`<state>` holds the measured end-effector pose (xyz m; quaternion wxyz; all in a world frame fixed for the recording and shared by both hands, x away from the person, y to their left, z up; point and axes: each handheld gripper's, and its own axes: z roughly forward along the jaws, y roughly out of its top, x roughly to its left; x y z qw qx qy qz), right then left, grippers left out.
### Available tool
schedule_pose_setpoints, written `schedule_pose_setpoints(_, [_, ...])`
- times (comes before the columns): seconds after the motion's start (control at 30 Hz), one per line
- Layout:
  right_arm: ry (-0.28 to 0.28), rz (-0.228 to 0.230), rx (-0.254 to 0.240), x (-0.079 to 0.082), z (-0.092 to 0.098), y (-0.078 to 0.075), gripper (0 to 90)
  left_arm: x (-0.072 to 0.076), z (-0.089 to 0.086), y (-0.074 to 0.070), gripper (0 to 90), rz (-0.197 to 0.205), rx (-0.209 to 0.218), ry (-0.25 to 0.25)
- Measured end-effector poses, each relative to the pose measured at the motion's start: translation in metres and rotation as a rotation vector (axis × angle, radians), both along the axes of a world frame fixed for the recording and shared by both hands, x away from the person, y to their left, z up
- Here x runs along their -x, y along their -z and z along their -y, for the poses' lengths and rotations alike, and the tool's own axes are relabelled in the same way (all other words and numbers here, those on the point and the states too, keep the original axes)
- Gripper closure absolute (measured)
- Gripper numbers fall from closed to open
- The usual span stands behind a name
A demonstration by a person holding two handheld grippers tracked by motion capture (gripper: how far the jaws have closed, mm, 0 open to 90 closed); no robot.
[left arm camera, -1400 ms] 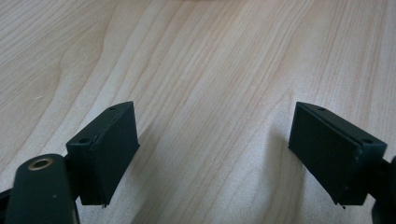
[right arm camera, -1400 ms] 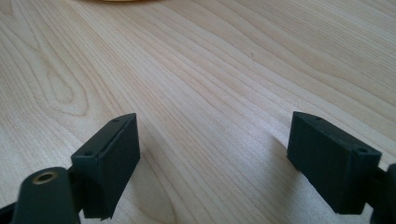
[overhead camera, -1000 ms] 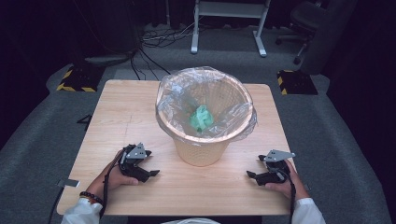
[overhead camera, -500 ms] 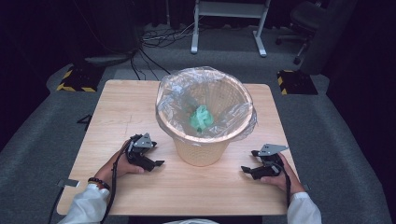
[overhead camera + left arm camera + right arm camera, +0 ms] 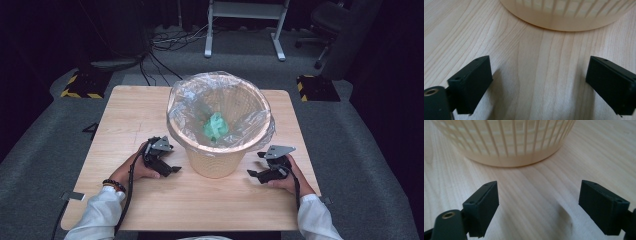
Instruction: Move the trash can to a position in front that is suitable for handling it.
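A cream slatted wastebasket [image 5: 216, 159] stands a little right of the middle of the wooden table [image 5: 135, 115], slightly nearer the person's edge than the far one. A clear plastic liner [image 5: 220, 90] is folded out over its rim, and a crumpled green wad [image 5: 216, 126] lies down inside it. In the left gripper view the basket's rounded foot [image 5: 566, 22] sits at the far end of the bare boards; in the right gripper view its slatted wall [image 5: 506, 142] rises close ahead.

The left gripper [image 5: 170, 169] lies low over the table just left of the basket's base, near it but apart, its jaws pointing right toward it. They have just been opening further and stand wide apart with nothing but wood grain between them. The right gripper [image 5: 254, 173] is just right of the base, pointing left at it, also released, its jaws spread wide and nothing between them. Neither touches the basket.

Bare tabletop runs on every side of the basket: a broad stretch to the left, reaching to the left edge, a narrower strip to the right, a band along the far edge, and a wide clear band along the near edge where the white sleeves [image 5: 102, 215] come in. The hands rest well inside the table's edges. Beyond the table is grey carpet [image 5: 45, 145], with cables [image 5: 160, 55] and a white stand [image 5: 245, 20] at the far side and an office chair [image 5: 330, 20] at far right.
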<state>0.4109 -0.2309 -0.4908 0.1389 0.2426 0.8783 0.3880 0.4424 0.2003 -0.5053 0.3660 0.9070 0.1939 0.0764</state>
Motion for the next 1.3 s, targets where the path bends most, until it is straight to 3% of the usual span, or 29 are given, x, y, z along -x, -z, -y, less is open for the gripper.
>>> schedule_pose_setpoints(0.1, [-0.022, 0.006, -0.018, -0.005, -0.006, -0.005, 16.0, -0.005, 0.006, 0.001, 0.9, -0.014, -0.001, 0.006])
schedule_pose_setpoints(0.2, [-0.054, 0.04, -0.026, -0.007, -0.012, -0.006, 16.0, -0.008, 0.013, 0.001, 0.4, -0.013, -0.001, 0.01])
schedule_pose_setpoints(0.3, [-0.055, 0.024, -0.011, -0.009, -0.017, -0.005, 15.4, -0.011, 0.02, 0.0, 0.4, -0.001, -0.011, 0.027])
schedule_pose_setpoints(0.47, [-0.058, 0.007, -0.112, -0.012, -0.018, -0.01, 15.2, -0.011, 0.03, 0.0, 0.4, -0.006, -0.007, 0.041])
schedule_pose_setpoints(0.7, [-0.119, 0.002, -0.124, -0.01, -0.026, -0.011, 15.6, -0.01, 0.039, 0.0, 0.6, -0.008, -0.011, 0.06])
schedule_pose_setpoints(0.8, [-0.119, 0.022, -0.105, -0.006, -0.032, -0.013, 10.3, -0.009, 0.04, -0.001, 0.7, -0.007, -0.018, 0.077])
schedule_pose_setpoints(0.87, [-0.132, 0.014, -0.113, -0.003, -0.036, -0.013, 5.2, -0.007, 0.04, -0.001, 1.6, -0.007, -0.014, 0.079])
schedule_pose_setpoints(1.07, [-0.124, 0.018, -0.099, 0.004, -0.043, -0.015, 2.0, 0.003, 0.04, -0.001, 7.5, 0.003, -0.002, 0.114])
schedule_pose_setpoints(1.3, [-0.149, 0.006, -0.099, 0.014, -0.049, -0.016, 0.9, 0.026, 0.033, -0.001, 7.7, -0.001, 0.005, 0.077])
